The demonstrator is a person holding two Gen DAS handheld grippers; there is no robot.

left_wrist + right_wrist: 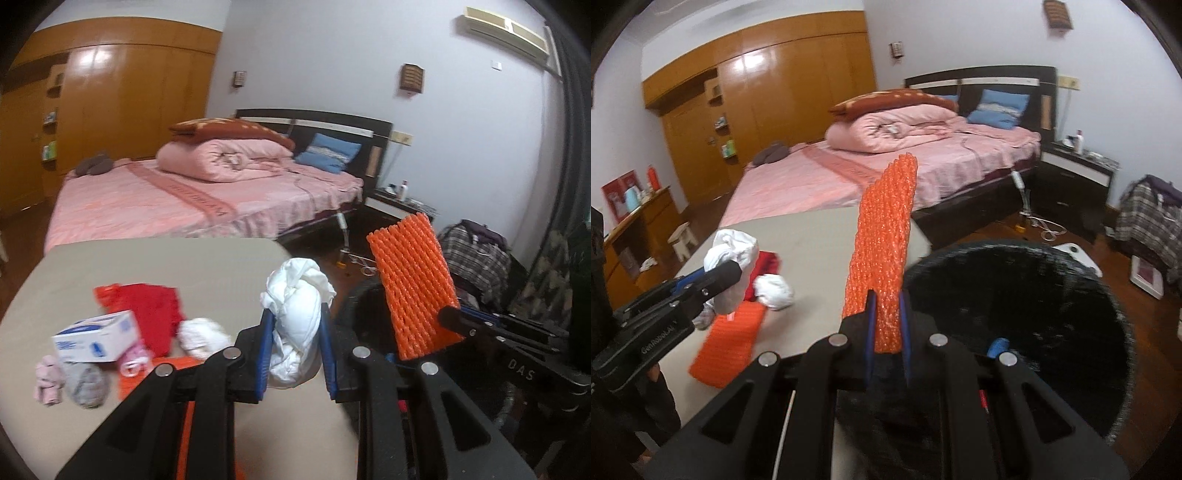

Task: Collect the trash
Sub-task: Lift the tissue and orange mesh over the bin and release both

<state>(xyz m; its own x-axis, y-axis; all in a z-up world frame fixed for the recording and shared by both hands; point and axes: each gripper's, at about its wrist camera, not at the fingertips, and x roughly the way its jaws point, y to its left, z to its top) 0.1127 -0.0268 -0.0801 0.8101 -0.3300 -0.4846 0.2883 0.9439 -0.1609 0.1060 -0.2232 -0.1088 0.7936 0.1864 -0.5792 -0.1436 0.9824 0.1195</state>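
A: Left tongs [295, 328] clamped on white crumpled wad [295, 325], right tongs [886, 328] clenched tight on orange foam net [882, 251]. Both loads lifted clear of table [184, 266].

B: Confirmed. Step?

A: Carrying phase, by the look of it. Pickup done for these two, drop not yet done. Black bin [1015, 295] just right of table edge, mouth open, small blue item inside.

B: Where exactly relative to bin?

A: Foam net near bin rim, roughly over table edge in right wrist view. Wad more over table, left of bin.

B: Next move?

A: Probably shift both loads over bin mouth, then release. Net first, being closer. Needs clearing of rim before letting go, otherwise risk of net catching on edge and tipping out.

B: Orientation of net?

A: Long axis nearly upright, leaning a little. Gripped at lower end, free end pointing up and away from camera. Flat face seen from left wrist, thin edge from right wrist.

B: Wad?

A: Lumpy, taller than wide, pinched about midway, top poking above fingertips, bottom hanging below.

B: Left on table?

A: Second orange net [727, 343] lying flat, red net [151, 314], white box [96, 339], another white wad [203, 338], pinkish and grey scraps, blurred. Plenty still to collect.
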